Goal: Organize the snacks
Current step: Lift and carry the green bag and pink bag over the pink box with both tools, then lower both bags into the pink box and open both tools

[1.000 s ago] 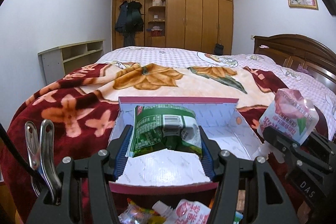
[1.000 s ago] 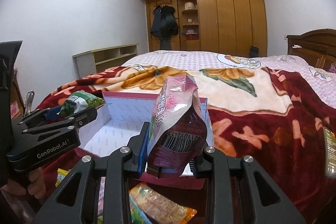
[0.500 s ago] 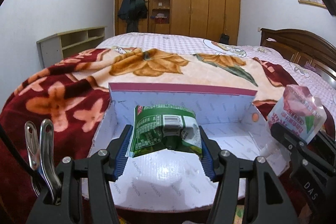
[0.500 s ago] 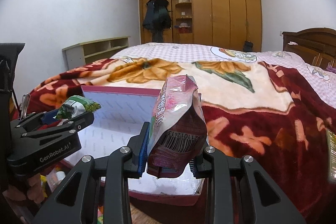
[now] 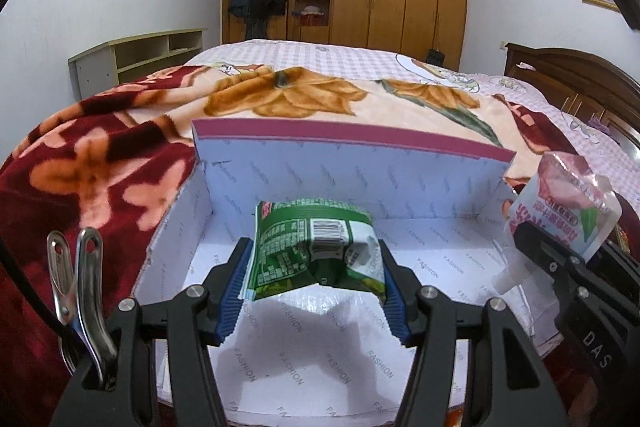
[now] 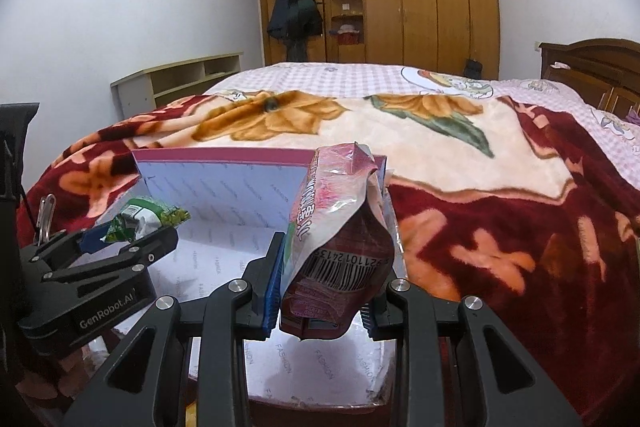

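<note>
Over the open white box [image 5: 420, 187] that lies on the flowered blanket [image 5: 100, 179] near the bed's near edge, both hand-held grippers hang with a snack each. The left gripper [image 5: 312, 283] is clamped at a middling width on a green snack packet [image 5: 312, 251], its blue pads pressing the packet's two sides above the box floor, toward the left wall. The right gripper [image 6: 320, 291] is pinched narrow on a pink snack bag [image 6: 340, 227], which stands upright between its jaws over the box's right end, close to the right wall.

Several things could go wrong from here. The pink bag is gripped low, near its barcode end, and its tall top leans toward the right wall; released from this height it could topple over the wall's rim and land on the blanket rather than inside. The green packet is crumpled and puffy, so the pads probably bear on air-filled film; a slight slackening might let it slip early and fall skewed.

The box sits on soft bedding, so a gripper pressing on its floor or a wall would likely tip it or fold the flimsy card. The two grippers are also near each other and could knock together if both descend toward the middle.
</note>
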`<state>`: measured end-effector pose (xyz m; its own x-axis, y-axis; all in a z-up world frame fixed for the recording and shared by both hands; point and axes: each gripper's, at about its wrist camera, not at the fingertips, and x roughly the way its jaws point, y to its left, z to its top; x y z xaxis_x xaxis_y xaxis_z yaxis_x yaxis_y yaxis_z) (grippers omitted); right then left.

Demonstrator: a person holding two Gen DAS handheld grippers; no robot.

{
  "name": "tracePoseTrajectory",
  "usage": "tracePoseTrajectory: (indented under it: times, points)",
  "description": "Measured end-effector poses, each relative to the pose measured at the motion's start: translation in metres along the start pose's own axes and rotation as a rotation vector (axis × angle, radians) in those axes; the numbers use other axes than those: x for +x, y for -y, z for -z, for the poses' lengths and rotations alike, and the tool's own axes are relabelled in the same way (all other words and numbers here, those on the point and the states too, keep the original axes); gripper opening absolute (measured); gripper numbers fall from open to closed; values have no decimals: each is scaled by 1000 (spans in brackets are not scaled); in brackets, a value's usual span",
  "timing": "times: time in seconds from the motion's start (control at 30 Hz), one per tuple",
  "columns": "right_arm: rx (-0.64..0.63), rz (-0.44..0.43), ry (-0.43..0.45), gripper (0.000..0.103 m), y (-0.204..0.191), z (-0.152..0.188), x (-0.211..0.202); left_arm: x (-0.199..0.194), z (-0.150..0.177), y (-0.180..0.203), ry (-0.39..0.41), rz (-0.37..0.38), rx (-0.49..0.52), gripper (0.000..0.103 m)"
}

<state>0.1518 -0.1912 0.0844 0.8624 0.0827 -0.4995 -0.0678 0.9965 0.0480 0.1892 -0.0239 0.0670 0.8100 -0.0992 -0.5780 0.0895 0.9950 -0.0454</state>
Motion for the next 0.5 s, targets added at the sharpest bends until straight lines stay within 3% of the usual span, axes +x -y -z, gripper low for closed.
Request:
tracePoseTrajectory:
  times: [0.5]
  points:
    - [20,-24,-80,33,3,6,22,14,7,-6,-55,1,-32,63]
